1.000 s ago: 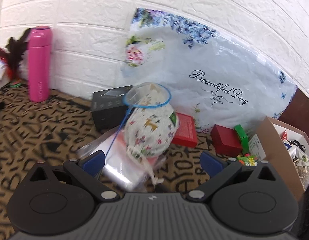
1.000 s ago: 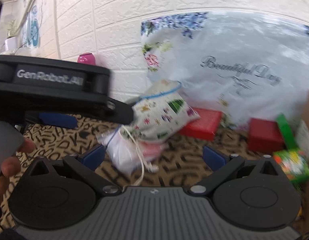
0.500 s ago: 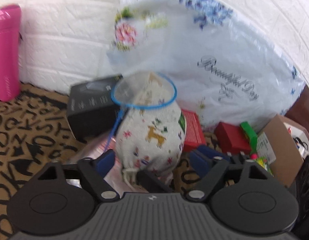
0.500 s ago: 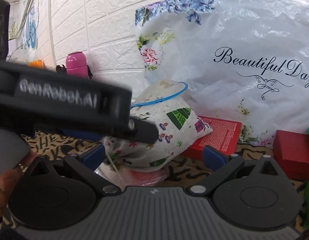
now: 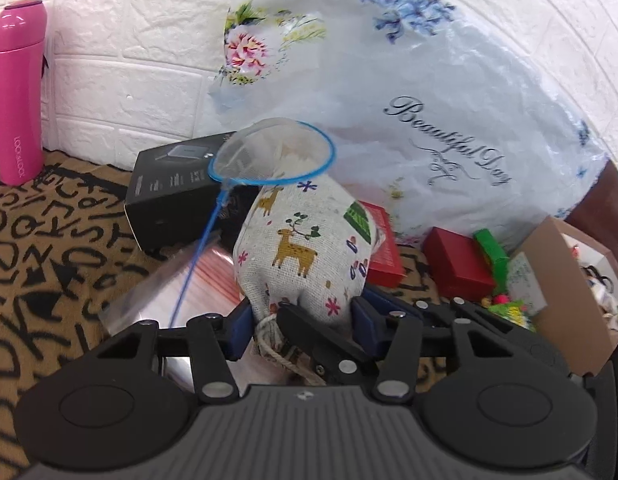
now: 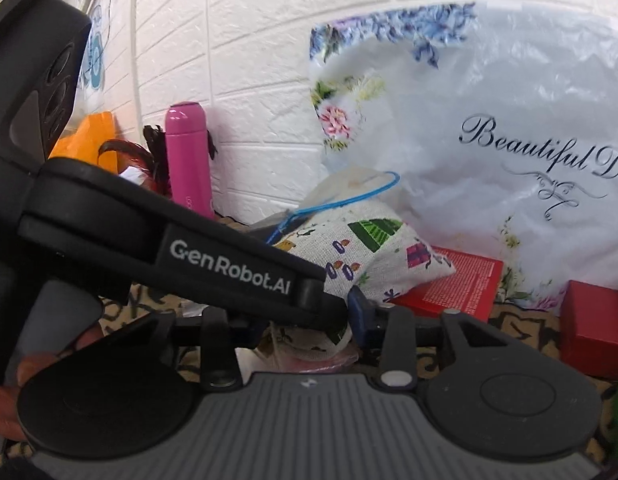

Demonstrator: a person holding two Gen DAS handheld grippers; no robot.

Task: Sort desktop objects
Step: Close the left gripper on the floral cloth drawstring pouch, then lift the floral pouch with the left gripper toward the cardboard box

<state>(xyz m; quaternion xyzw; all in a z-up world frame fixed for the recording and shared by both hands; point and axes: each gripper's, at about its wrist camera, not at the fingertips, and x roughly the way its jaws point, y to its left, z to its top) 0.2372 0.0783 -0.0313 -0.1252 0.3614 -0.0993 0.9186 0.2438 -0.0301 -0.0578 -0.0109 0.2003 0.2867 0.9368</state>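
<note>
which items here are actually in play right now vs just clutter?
In play:
- printed drawstring cloth pouch with deer pattern, between both grippers
- left gripper, closing around it
- right gripper, closing around it

Lying about:
- blue-rimmed small net
- pink bottle
- black box
- white floral plastic bag
- red boxes
- cardboard box

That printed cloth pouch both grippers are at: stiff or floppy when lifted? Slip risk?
The cloth pouch looks soft and stuffed, so it will probably sag and bulge. Both the left gripper and right gripper are closing on its gathered, corded end; woven fabric likely grips well. The blue net resting on top may slide off.
</note>
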